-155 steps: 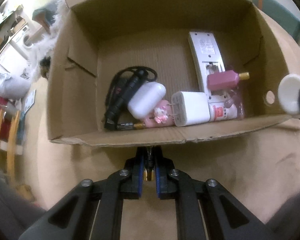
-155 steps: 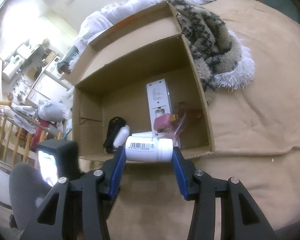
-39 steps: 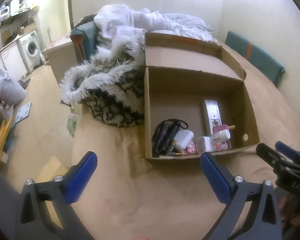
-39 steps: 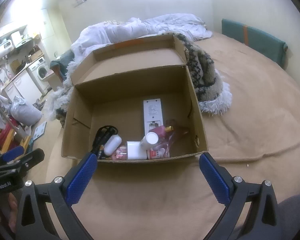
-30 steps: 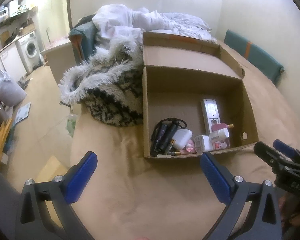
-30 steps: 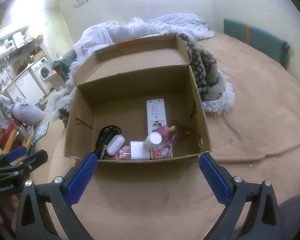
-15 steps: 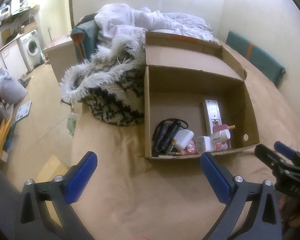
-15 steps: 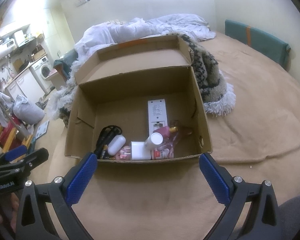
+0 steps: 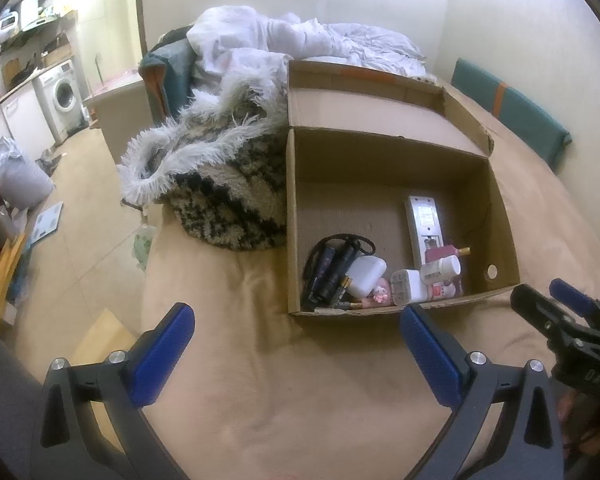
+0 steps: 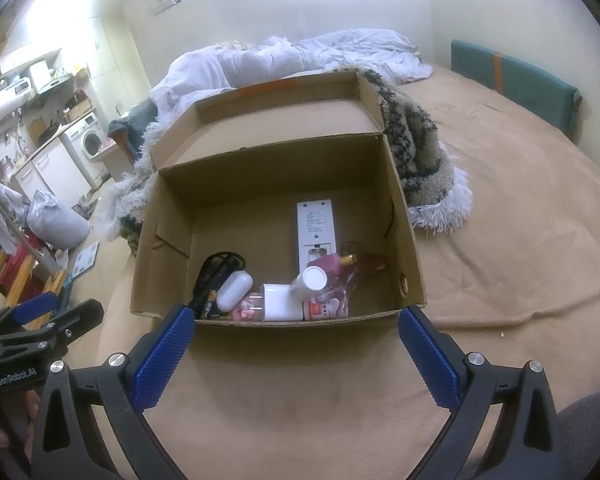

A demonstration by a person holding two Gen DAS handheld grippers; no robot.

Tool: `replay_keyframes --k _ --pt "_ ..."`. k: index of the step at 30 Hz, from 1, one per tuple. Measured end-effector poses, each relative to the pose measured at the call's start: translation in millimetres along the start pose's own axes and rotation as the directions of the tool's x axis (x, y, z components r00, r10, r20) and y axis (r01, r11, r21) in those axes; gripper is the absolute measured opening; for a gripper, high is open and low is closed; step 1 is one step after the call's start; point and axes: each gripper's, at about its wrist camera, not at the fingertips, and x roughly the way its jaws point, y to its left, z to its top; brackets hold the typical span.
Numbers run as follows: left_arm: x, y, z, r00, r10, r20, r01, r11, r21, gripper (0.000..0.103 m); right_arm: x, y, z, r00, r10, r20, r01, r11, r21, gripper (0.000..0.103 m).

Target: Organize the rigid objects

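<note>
**Both grippers wide open, items in box**

Landmark: open brown cardboard box (image 10: 404, 216) on the tan bedspread (image 10: 520, 220).

- Left gripper (image 9: 296, 332): blue-padded jaws spread wide, nothing between them, held short of the box's near wall.
- Right gripper (image 10: 294, 336): same, jaws fully apart, empty, pad tips level with the box's near edge.
- Inside the box, all crowded at the near wall: white pill bottle (image 10: 310, 280) tilted, leaning on a white plug adapter (image 10: 280, 302) and a pink perfume bottle with gold cap (image 10: 334, 262).
- White remote control (image 10: 316, 232) lies flat, lengthwise, mid-box, back side up.
- Black corded device (image 10: 216, 276) in the box's near-left corner, white oval case (image 10: 234, 290) just beside it.
- Shaggy black-and-cream blanket (image 10: 416, 148) bunched against the box's outer side walls; white duvet (image 10: 300, 56) behind the box.
</note>
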Motion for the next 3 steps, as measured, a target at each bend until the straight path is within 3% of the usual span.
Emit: replay_keyframes --k 3 --pt "-0.3 -0.8 0.1 1.000 0.006 0.004 -0.006 1.000 0.000 0.103 0.4 -0.1 0.2 1.000 -0.002 0.001 0.002 1.000 -0.005 0.103"
